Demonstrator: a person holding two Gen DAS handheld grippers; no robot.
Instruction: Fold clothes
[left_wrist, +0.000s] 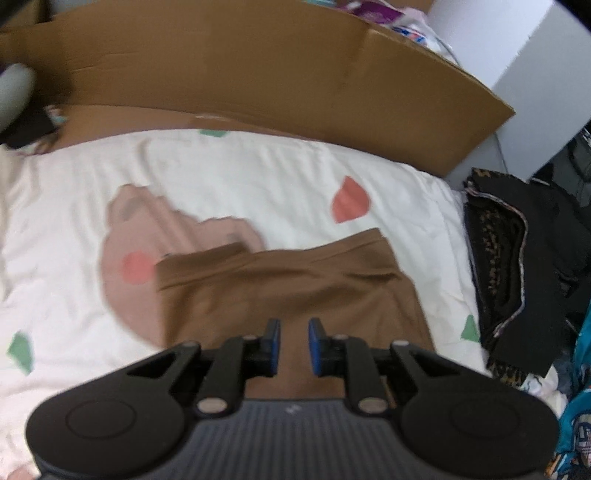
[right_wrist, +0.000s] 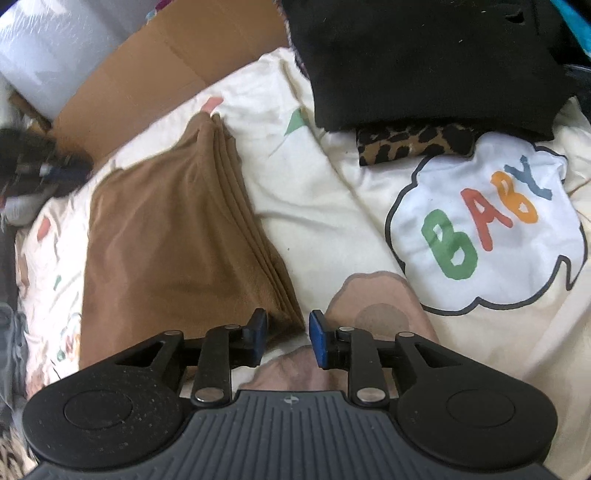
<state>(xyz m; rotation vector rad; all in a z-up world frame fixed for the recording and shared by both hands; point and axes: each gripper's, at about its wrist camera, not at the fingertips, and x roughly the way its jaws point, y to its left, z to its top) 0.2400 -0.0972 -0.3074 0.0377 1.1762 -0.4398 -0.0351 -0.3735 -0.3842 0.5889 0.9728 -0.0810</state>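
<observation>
A brown garment (left_wrist: 288, 291) lies folded into a thick rectangle on the cream printed bedsheet (left_wrist: 229, 170). My left gripper (left_wrist: 294, 345) hovers open just above its near edge, blue pads apart, nothing between them. In the right wrist view the same brown garment (right_wrist: 173, 236) shows several stacked layers along its right edge. My right gripper (right_wrist: 288, 338) is open beside the garment's near right corner, holding nothing.
A big cardboard sheet (left_wrist: 258, 74) stands along the far side of the bed. A stack of folded black and leopard-print clothes (right_wrist: 417, 74) sits right of the brown garment. The bedsheet (right_wrist: 332, 206) carries a "BABY" cloud print (right_wrist: 487, 229).
</observation>
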